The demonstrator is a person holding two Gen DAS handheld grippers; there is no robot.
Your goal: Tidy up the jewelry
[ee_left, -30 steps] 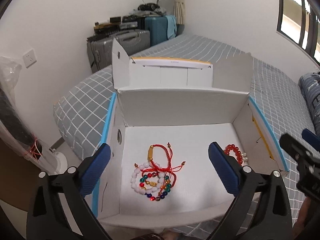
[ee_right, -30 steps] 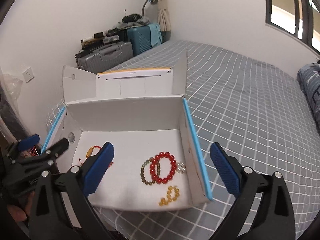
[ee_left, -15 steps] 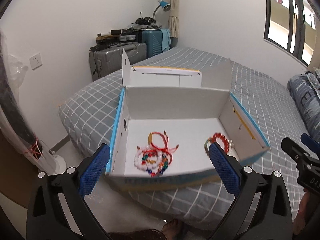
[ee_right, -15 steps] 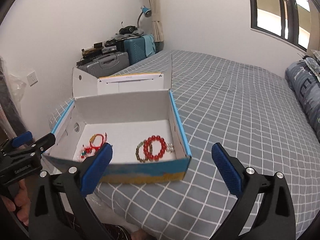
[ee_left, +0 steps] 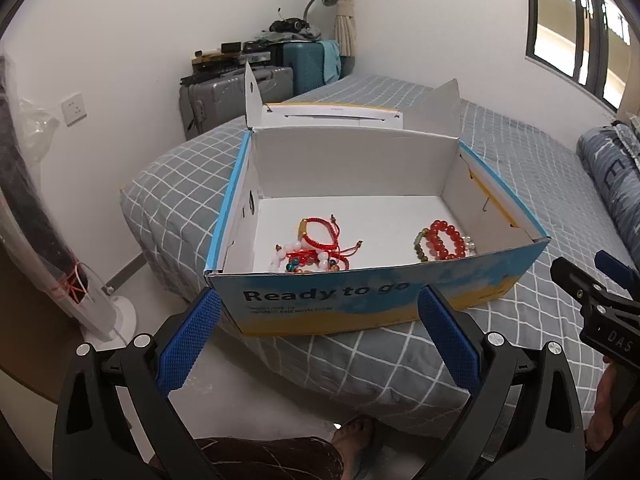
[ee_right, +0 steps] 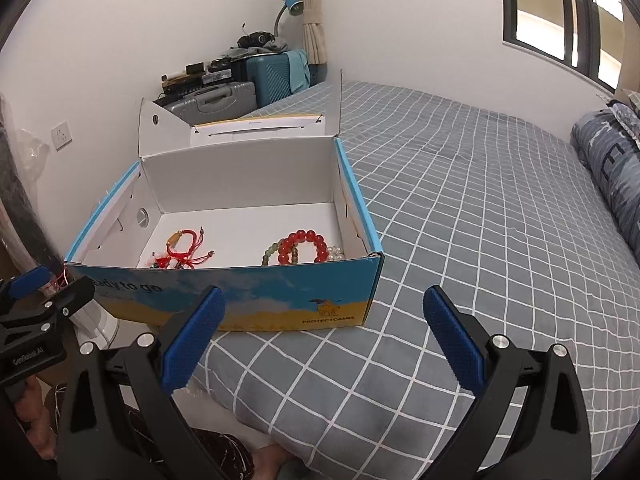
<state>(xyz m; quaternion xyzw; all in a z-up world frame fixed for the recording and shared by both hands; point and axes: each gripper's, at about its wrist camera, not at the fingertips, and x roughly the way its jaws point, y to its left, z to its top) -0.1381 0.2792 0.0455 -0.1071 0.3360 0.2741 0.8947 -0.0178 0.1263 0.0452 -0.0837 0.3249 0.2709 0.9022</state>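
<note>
An open cardboard box (ee_left: 360, 300) (ee_right: 240, 304) with a blue and yellow front sits on the corner of the bed. Inside, on the left, lies a tangle of red cord and white bead bracelets (ee_left: 316, 246) (ee_right: 180, 252). On the right lie a red bead bracelet (ee_left: 446, 238) (ee_right: 304, 246) and a green bead bracelet (ee_left: 420, 246) (ee_right: 272, 252). My left gripper (ee_left: 318, 336) is open and empty, in front of the box. My right gripper (ee_right: 324, 332) is open and empty, in front of the box's right corner.
The grey checked bed (ee_right: 480, 220) stretches to the right and back. Suitcases (ee_left: 240, 92) stand against the far wall. A white fan base (ee_left: 108, 316) stands on the floor at the left. A rolled blue quilt (ee_right: 612, 168) lies at the right edge.
Both grippers have pulled back and away from the box. Before, they hovered over its inside; now its printed front wall is in full view. Both stay open.
</note>
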